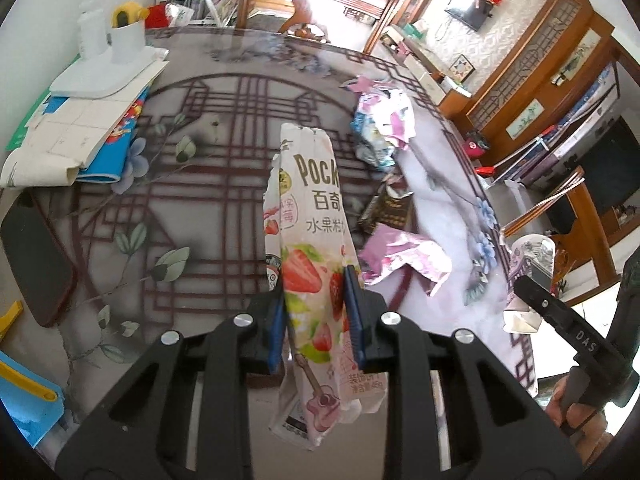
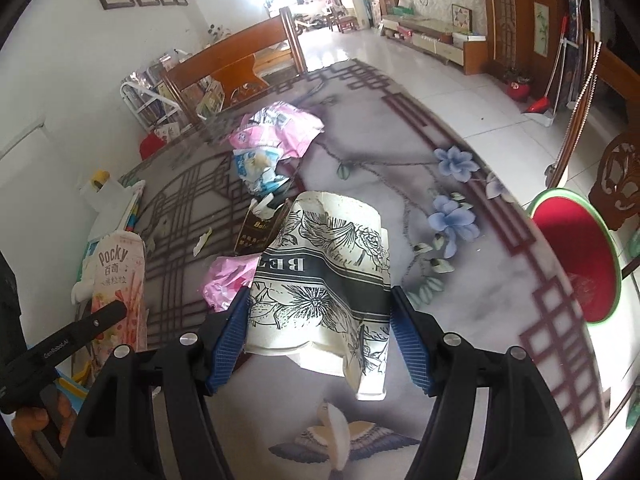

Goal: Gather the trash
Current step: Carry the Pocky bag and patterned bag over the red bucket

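While left tool (image 1: 314, 308) grips Pocky box (image 1: 308, 216) — right tool (image 2: 320, 320) clamps paper cup (image 2: 324, 276).

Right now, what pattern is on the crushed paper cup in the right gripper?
Black line-drawn flowers on cream, with a dark band; clearest in the right wrist view: crushed paper cup, right gripper.

The left gripper (image 1: 314, 308) clamps a flattened Pocky strawberry box (image 1: 308, 240) between its blue pads, holding it above the patterned table (image 1: 200, 152). Beyond it lie a pink foil wrapper (image 1: 404, 260), a small dark carton (image 1: 386, 210) and a crumpled pink-and-blue bag (image 1: 380, 124). At far right, the right gripper (image 1: 532, 288) grips a printed paper cup (image 1: 528, 280).
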Demonstrator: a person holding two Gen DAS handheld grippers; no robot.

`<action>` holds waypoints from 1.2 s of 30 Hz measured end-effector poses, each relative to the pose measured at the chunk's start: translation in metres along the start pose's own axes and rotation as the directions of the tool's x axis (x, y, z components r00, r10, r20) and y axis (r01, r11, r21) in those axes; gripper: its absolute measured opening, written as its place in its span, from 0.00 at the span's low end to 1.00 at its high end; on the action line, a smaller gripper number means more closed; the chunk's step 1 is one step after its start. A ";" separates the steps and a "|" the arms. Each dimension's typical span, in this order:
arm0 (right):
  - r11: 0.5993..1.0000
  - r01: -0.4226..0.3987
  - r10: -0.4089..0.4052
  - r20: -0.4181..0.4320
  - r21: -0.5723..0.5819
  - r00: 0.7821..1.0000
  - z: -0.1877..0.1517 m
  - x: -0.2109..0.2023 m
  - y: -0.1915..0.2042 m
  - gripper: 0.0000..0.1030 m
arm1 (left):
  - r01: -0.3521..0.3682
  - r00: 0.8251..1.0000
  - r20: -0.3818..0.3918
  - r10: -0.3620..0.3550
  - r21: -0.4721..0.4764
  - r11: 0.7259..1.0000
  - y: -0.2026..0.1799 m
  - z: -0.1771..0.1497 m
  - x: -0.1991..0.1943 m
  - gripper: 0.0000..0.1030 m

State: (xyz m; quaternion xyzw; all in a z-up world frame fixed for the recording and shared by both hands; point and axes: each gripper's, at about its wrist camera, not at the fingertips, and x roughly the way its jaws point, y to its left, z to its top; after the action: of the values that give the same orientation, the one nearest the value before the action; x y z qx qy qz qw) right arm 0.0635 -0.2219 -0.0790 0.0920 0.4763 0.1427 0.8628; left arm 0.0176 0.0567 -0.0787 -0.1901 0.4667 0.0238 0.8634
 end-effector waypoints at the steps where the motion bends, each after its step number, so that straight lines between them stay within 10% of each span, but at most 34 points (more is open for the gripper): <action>1: 1.000 0.000 0.000 0.002 0.004 1.000 0.000 -0.001 -0.002 0.64 | 0.006 1.000 0.001 -0.006 0.005 1.000 -0.004 0.000 -0.001 0.24; 36: 0.998 0.006 -0.006 -0.001 0.067 1.000 0.022 -0.023 -0.107 0.64 | 0.040 0.999 -0.009 -0.039 0.098 0.994 -0.123 -0.004 0.022 0.24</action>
State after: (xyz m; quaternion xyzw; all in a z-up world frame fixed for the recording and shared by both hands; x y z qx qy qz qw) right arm 0.0874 -0.3307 -0.0810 0.1193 0.4815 0.1239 0.8594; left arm 0.0540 -0.0615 -0.0610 -0.1568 0.4664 -0.0168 0.8704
